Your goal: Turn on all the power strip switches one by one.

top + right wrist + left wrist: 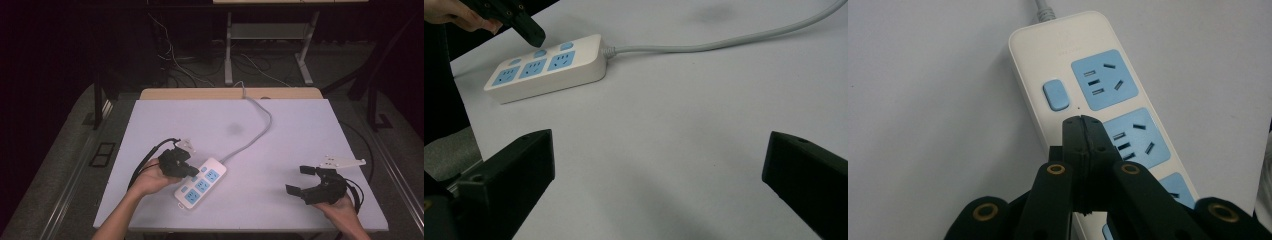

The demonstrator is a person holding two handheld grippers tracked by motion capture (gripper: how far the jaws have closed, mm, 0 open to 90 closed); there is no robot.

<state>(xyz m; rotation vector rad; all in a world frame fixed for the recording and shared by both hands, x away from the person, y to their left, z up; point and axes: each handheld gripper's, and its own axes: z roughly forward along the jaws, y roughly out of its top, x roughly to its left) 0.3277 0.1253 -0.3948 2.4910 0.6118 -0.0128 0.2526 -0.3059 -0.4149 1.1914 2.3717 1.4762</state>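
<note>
On the white table [300, 130], seen from the high view, a white power strip [201, 183] with blue sockets lies at an angle directly in front of the left gripper [192, 171]. That gripper's black tip reaches over the strip's near-left edge, beside the row of blue faces. A grey cord [255, 131] runs from the strip's far end away from the gripper toward the back edge of the table. The right gripper [300, 180] rests well apart from the strip, near the front right corner, with its two jaws spread wide and nothing between them.

In the left gripper view, the jaws are pressed together, flat face against flat face, with nothing pinched. Their joined tip [1082, 122] hovers just below the strip's blue switch button [1056, 94], and whether it touches the strip's surface cannot be told. Blue sockets [1104, 79] lie just to the right of the tip, in a row along the strip [1028, 60].

In the right gripper view, the two jaws stand far apart at the bottom corners, with bare table [664, 130] between them. The strip [574, 70] lies well ahead of them at the upper left, with the left gripper's closed tip [531, 32] over its blue buttons, and the cord [724, 42] trails off to the upper right.
</note>
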